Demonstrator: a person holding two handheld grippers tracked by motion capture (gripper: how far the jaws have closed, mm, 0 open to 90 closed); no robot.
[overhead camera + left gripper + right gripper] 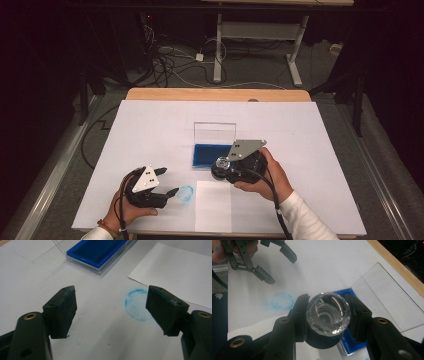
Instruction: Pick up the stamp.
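Right tool pinches a faceted clear stamp by its black base, directly above the near edge of the blue ink pad. Left tool is spread, holding nothing; a round blue print lies on the surface between its jaws.

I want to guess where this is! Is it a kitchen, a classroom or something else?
Probably a lab or workshop, not a kitchen. Loose cables trail over the floor beyond the table, near a metal desk frame, and the surroundings are dark.
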